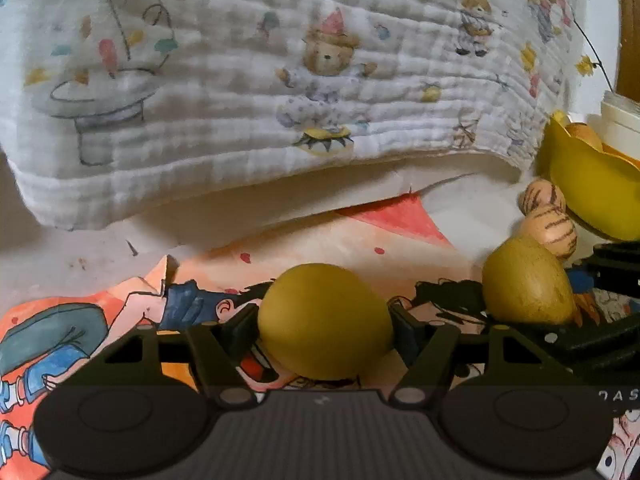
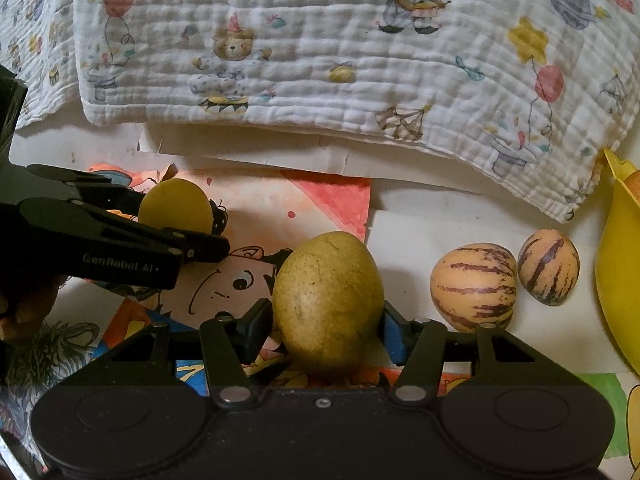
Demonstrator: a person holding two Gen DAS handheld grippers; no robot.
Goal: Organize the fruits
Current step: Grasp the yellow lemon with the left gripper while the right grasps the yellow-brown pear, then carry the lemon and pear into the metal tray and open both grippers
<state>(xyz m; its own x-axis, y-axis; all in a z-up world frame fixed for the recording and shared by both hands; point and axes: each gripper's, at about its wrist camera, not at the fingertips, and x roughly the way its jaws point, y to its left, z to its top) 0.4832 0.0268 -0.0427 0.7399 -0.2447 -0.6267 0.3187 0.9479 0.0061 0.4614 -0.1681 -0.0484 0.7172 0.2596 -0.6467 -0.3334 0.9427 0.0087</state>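
Observation:
A smooth yellow fruit (image 1: 324,320) lies on a cartoon drawing, and my left gripper (image 1: 324,330) is shut on it, with a pad against each side. The right wrist view shows the same fruit (image 2: 176,204) in that gripper (image 2: 176,216) at the left. My right gripper (image 2: 326,320) is shut on a speckled yellow fruit (image 2: 328,300) that stands on end on the paper. To its right lie two orange fruits with purple stripes (image 2: 474,286) (image 2: 548,266), side by side and free of both grippers.
A yellow bowl (image 2: 620,280) with an orange fruit inside stands at the far right, with white containers (image 1: 620,120) behind it. A quilted bear-print blanket (image 2: 320,60) fills the back. Painted paper sheets (image 2: 320,200) cover the surface. A hand (image 2: 24,312) holds the left gripper.

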